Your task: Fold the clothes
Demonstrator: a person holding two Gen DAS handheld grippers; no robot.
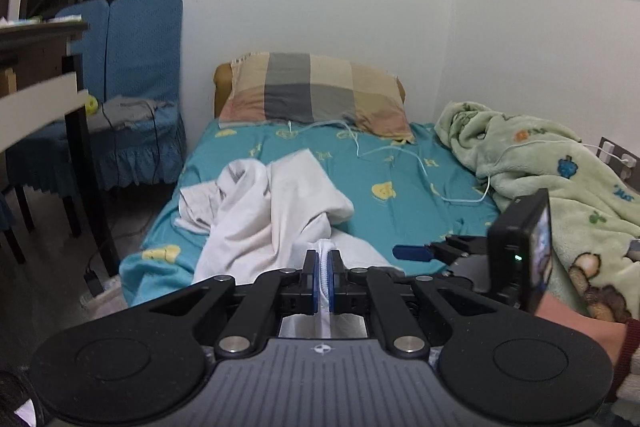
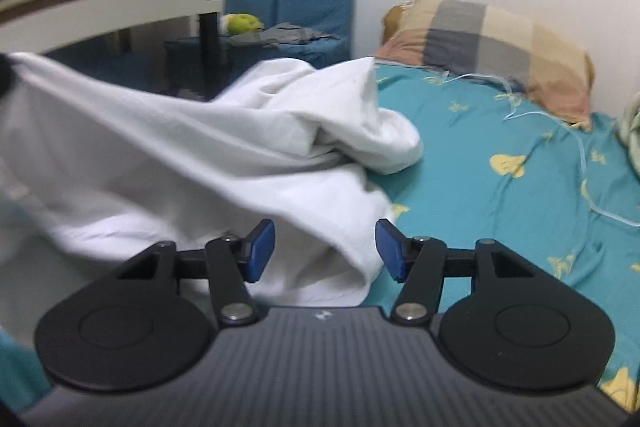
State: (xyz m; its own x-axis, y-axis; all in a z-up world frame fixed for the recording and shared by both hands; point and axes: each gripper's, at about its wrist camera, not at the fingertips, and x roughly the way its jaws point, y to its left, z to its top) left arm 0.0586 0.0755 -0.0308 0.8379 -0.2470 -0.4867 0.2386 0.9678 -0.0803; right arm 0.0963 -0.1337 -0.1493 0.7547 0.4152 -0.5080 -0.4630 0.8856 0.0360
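A crumpled white garment (image 1: 276,211) lies on the teal bed sheet (image 1: 400,183). My left gripper (image 1: 325,267) is shut on a white edge of that garment, which runs between its blue pads. In the left wrist view my right gripper (image 1: 412,253) shows at the right, low over the sheet. In the right wrist view the white garment (image 2: 200,163) is stretched up toward the left edge, and a fold of it lies between the spread fingers of my right gripper (image 2: 325,251), which is open. The teal bed sheet (image 2: 500,195) fills the right side.
A checked pillow (image 1: 316,93) lies at the head of the bed, a green fleece blanket (image 1: 560,179) at the right, and a white cable (image 1: 400,151) across the sheet. A blue-covered chair (image 1: 136,83) and a dark table (image 1: 44,67) stand left of the bed.
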